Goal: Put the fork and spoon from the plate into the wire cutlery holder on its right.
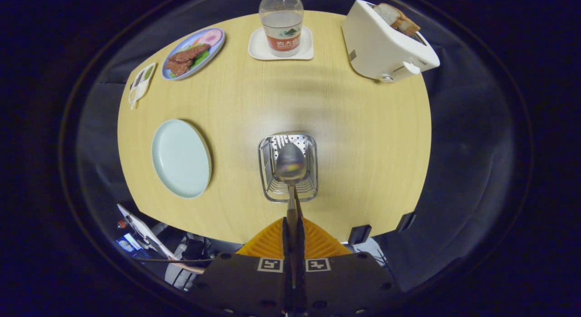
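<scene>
Wooden table (363, 162); tongs (292, 226) high above, clamped on spoon (291, 165) over wire cutlery holder (311, 171).

Across the round wooden table (363, 140) from you, at twelve o'clock, a water bottle (281, 17) with a red cap stands on a white square coaster (258, 47). At two o'clock you have a white toaster (381, 47) with bread slices (397, 16) in its slot. At ten o'clock a blue plate of toy food (194, 52) rests, and just beside it, nearer nine, lies a small white card (141, 81)
</scene>
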Motion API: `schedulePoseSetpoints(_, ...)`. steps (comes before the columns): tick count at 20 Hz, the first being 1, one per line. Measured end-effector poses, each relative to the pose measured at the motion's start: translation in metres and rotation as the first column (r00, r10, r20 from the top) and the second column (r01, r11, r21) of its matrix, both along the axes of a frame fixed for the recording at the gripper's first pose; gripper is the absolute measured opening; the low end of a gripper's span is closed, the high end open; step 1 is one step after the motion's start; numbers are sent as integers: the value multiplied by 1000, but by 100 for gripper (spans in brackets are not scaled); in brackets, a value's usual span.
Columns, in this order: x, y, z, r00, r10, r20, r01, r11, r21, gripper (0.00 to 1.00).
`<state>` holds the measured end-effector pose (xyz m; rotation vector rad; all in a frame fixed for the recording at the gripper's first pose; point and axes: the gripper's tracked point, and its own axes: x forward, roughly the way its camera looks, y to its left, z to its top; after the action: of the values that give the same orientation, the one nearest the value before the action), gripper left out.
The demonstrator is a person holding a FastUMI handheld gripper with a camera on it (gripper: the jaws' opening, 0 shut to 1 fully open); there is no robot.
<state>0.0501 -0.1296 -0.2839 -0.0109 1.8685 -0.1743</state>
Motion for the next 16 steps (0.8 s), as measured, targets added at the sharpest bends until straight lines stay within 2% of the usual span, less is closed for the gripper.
schedulePoseSetpoints(4, 6, 7, -14, 999, -42, -3, 42, 999, 15, 7)
schedulePoseSetpoints(10, 15, 11, -18, 995, -53, 85, 51, 999, 17, 10)
schedulePoseSetpoints(14, 27, 16, -7, 978, -32, 208, 31, 1000, 7, 10)
schedulePoseSetpoints(16, 39, 23, 7, 951, -11, 309, 9, 1000, 8, 13)
